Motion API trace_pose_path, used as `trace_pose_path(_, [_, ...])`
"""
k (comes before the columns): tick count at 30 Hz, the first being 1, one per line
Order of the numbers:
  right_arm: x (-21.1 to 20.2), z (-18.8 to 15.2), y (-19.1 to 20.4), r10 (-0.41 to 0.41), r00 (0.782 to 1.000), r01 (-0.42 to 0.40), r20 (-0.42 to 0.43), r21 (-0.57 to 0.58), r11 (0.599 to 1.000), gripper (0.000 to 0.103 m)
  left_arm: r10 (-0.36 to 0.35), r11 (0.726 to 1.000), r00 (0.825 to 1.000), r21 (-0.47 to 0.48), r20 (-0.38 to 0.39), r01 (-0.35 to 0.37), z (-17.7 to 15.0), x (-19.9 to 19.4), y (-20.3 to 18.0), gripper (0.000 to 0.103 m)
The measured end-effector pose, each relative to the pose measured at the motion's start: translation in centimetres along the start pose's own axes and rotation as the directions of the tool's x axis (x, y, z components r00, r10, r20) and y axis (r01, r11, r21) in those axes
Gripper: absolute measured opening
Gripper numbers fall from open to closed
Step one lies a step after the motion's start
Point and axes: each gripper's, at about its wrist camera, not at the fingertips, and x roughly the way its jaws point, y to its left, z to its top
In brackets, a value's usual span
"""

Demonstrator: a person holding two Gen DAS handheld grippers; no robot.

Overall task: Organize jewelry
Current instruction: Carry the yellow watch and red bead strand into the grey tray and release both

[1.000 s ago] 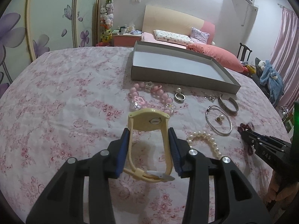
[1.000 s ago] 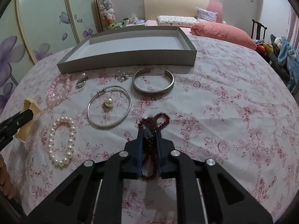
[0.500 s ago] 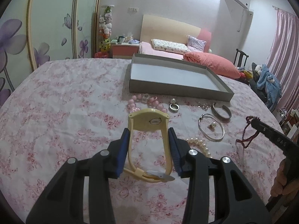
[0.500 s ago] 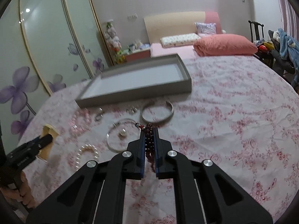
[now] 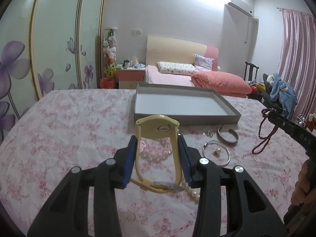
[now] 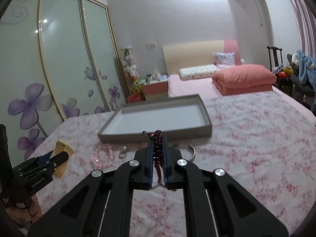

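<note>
Both pieces are now off the tabletop [image 5: 65, 122], where a second ago they lay on the pink floral cloth. The left tongs [image 5: 158, 154] stand partly open, their blue pads pressed against the two sides of the cream watch [image 5: 158, 128], whose face points toward the grey tray [image 5: 185, 116] and whose clasped strap hangs back between the arms. The right tongs [image 6: 158, 156] are pinched almost fully shut on the dark red bead necklace [image 6: 158, 148]; in the left wrist view its strand dangles in a long loop [image 5: 263, 136] clear of the cloth, whereas earlier it was bunched on the surface.

The tray sits ahead of both tongs, apparently empty, with its near wall facing them. Left behind on the cloth just before it are the pink bead bracelet [image 6: 102, 156], a small ring [image 6: 123, 154], the silver cuff [image 5: 227, 136], the thin bangle [image 5: 216, 154] with a pearl inside its loop, and part of a pearl strand [image 5: 190, 191] under the left tongs.

So the pickup looks done for two items, and the carry to the tray appears to be the step in hand. The hanging necklace may swing or catch the tray's near wall, so it likely needs to clear that edge before release
</note>
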Motion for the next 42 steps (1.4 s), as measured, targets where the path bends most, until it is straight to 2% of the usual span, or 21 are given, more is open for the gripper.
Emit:
trace_pose_path(14, [0.8,3.1,1.8,-0.021,0.987,0.03,0.156,-0.057,0.998,0.009,0.052,0.996,0.989,0.064,0.135,-0.061,4.1,1.0,-1.5,0.041])
trace_pose_path(21, [2.8,5.3,1.7,-0.053,0.973,0.068,0.222,-0.058,0.996,0.009,0.068,0.995,0.985,0.063,0.159,-0.079,6.8,3.6,-2.3,0.041])
trace_pose_path(26, [4.8,6.6,1.7,-0.066,0.969,0.085,0.238,-0.069,0.994,0.009,0.077,0.994,0.986,0.072,0.149,-0.088,8.4,6.3,-2.8,0.041])
trace_pose_path(30, [7.2,7.7,1.7,-0.068,0.97,0.087,0.235,-0.073,0.994,0.009,0.083,0.993,0.989,0.075,0.125,-0.092,9.8,9.2,-2.9,0.041])
trace_pose_path(36, [11.7,8.5,1.2,-0.074,0.98,0.086,0.185,-0.06,0.994,0.009,0.092,0.993,0.992,0.065,0.087,-0.097,10.9,14.0,-2.7,0.041])
trace_pose_path(42, [16.3,8.0,0.5,-0.073,0.995,0.076,0.071,-0.03,0.997,0.009,0.081,0.995,0.997,0.059,0.004,-0.082,11.1,18.7,-2.5,0.041])
